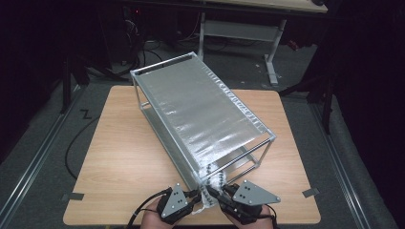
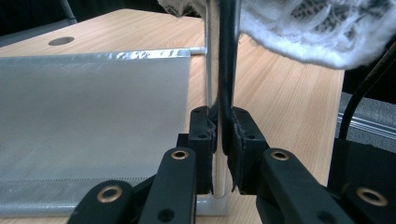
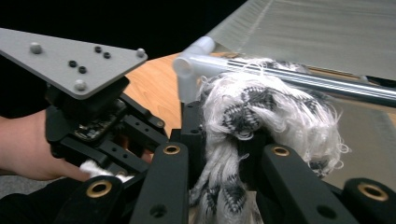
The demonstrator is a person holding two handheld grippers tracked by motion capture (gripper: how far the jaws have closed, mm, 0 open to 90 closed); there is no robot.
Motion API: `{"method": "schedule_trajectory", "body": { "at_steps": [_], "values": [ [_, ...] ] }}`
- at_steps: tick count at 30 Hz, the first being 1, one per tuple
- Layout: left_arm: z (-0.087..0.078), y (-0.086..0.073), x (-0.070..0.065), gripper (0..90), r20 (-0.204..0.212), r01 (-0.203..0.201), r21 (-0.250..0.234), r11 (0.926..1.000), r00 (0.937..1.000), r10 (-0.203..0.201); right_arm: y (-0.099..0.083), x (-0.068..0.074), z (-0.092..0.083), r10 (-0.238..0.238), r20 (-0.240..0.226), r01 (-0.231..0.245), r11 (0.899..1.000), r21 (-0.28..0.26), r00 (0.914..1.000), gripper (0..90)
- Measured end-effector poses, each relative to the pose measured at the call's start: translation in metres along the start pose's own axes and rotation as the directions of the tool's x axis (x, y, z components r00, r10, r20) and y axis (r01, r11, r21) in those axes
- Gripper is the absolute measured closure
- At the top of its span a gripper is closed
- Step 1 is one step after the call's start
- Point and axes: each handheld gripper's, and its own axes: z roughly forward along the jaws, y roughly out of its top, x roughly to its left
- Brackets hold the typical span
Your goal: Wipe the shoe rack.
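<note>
A metal frame rack (image 1: 200,109) covered with silver mesh sheet lies at an angle on the wooden table (image 1: 119,157). A frayed white-and-black cloth (image 1: 212,174) is bunched around its near corner. My left gripper (image 1: 198,195) is at that corner, and in its own view the left gripper (image 2: 219,140) is shut on the upright corner post (image 2: 212,56), with the cloth (image 2: 308,32) overhead. My right gripper (image 1: 215,193) meets it from the right. In the right gripper view the right gripper (image 3: 224,135) is shut on the cloth (image 3: 261,107), just under the rack's top rail (image 3: 327,84).
The silver sheet (image 2: 93,126) fills the rack's side next to the post. A hand (image 3: 23,149) holds the left gripper's body under its grey plate (image 3: 70,56). Bare tabletop lies left of the rack. A white-legged desk (image 1: 239,28) stands behind the table.
</note>
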Motion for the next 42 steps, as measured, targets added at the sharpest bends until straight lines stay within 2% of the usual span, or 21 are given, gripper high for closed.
{"method": "schedule_trajectory", "body": {
  "at_steps": [5,9,15,20,26,31,33,36,42],
  "values": [
    [0.000,0.000,0.000,80.6,0.000,0.000,0.001,1.0000,1.0000,0.000,-0.002,-0.011,-0.005,0.022,0.032,-0.022,1.000,-0.002,0.9992,78.1],
    [0.000,0.000,0.000,80.6,0.001,-0.001,0.002,1.0000,1.0000,0.001,-0.005,-0.025,-0.011,0.048,0.077,-0.047,0.999,-0.008,0.9959,78.1],
    [-0.001,0.000,0.000,80.7,0.002,0.000,0.001,1.0000,1.0000,0.000,-0.010,-0.053,-0.024,0.105,0.159,-0.102,0.994,-0.025,0.9817,78.0],
    [-0.002,-0.001,0.000,80.7,0.003,0.000,0.002,1.0000,1.0000,0.000,-0.015,-0.077,-0.035,0.158,0.225,-0.150,0.987,-0.050,0.9614,78.0],
    [-0.004,-0.001,0.000,80.6,0.003,-0.002,0.003,1.0000,1.0000,0.002,-0.021,-0.103,-0.049,0.226,0.296,-0.209,0.974,-0.090,0.9280,78.0],
    [-0.005,-0.002,0.000,80.6,0.002,0.000,0.003,1.0000,1.0000,0.000,-0.025,-0.118,-0.060,0.268,0.342,-0.238,0.963,-0.128,0.9005,78.0],
    [-0.005,-0.002,0.000,80.6,0.002,0.000,0.002,1.0000,1.0000,0.000,-0.026,-0.122,-0.063,0.272,0.358,-0.239,0.961,-0.137,0.8931,78.0],
    [-0.005,-0.002,0.000,80.6,0.002,-0.001,0.001,1.0000,1.0000,0.001,-0.027,-0.123,-0.065,0.278,0.360,-0.243,0.960,-0.142,0.8906,78.0],
    [-0.005,-0.002,0.001,80.6,0.006,-0.001,0.003,1.0000,1.0000,0.001,-0.026,-0.121,-0.063,0.270,0.358,-0.236,0.962,-0.136,0.8940,77.9]
  ]
}}
